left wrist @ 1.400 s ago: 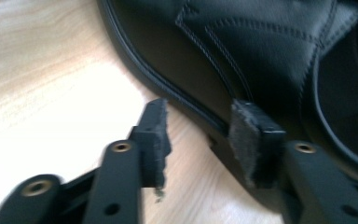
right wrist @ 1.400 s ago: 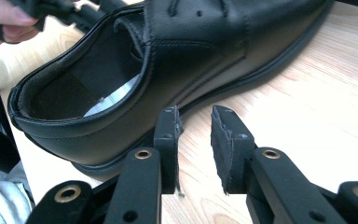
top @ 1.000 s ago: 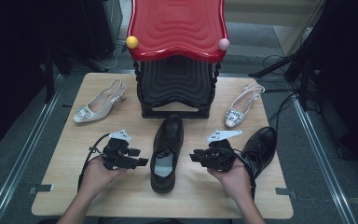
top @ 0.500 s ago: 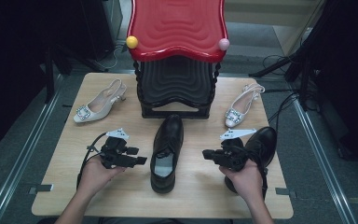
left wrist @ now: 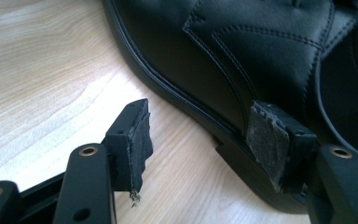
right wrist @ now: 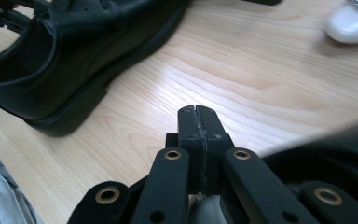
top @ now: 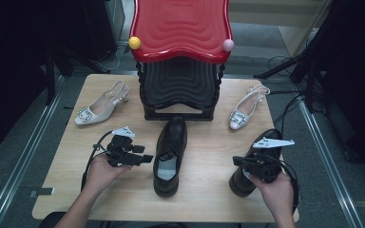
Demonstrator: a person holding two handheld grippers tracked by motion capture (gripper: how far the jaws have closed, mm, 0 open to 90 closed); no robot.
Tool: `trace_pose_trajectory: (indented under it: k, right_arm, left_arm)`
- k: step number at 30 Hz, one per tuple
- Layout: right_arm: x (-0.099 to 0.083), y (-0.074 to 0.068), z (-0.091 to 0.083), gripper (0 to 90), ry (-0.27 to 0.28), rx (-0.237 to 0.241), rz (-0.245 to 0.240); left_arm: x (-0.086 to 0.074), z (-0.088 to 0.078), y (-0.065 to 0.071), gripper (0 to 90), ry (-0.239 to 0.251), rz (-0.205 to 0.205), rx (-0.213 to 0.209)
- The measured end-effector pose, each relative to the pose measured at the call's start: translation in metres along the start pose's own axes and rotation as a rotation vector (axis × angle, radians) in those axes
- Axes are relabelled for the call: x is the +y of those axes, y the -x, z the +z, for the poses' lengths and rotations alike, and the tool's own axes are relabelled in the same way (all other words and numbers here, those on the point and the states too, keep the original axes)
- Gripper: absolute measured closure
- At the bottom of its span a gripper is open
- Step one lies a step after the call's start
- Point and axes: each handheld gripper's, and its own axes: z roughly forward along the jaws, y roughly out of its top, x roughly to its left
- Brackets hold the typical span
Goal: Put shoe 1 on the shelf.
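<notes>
Two black shoes (top: 170, 156) – left tongs (left wrist: 200, 144) agape, right tongs (right wrist: 198, 114) pressed together

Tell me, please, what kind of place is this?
Probably a lab or studio for recording demonstrations: a small wooden table with a shoe rack and shoes, metal rails on the floor, and cables beside dark equipment.

L gripper (top: 145, 158) jaws spread wide, held low & level; R gripper (top: 236, 161) jaws pressed together, nothing between, pointing left.
</notes>
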Motion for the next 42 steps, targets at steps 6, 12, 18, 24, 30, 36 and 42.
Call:
trace_pose_trajectory:
  k: [6,12,18,24,30,36,42]
  right_arm:
    - [-0.014,0.011,-0.019,90.0,0.003,-0.048,0.028]
    - [-0.029,0.025,-0.017,90.0,-0.075,-0.053,0.067]
    - [-0.028,0.024,0.005,90.0,-0.149,0.012,0.047]
    - [-0.026,0.023,0.011,90.0,-0.161,0.004,0.058]
    - [-0.020,0.013,0.018,90.0,-0.143,0.073,0.041]
    - [-0.015,0.002,0.031,90.0,-0.164,0.077,0.013]
    - [-0.010,-0.004,0.038,90.0,-0.169,0.099,-0.004]
  left_arm:
    - [0.001,0.006,0.001,39.9,-0.006,0.010,0.001]
    - [0.001,0.005,-0.001,39.9,0.003,0.002,0.001]
    - [0.001,0.006,0.000,39.9,-0.008,0.005,0.006]
    - [0.000,0.005,0.000,39.9,-0.016,0.006,0.012]
    - [-0.001,0.003,0.001,39.8,-0.020,0.014,0.018]
    - [-0.003,0.001,0.001,39.8,-0.010,0.008,0.020]
    - [-0.006,-0.002,0.000,39.8,-0.010,0.005,0.027]
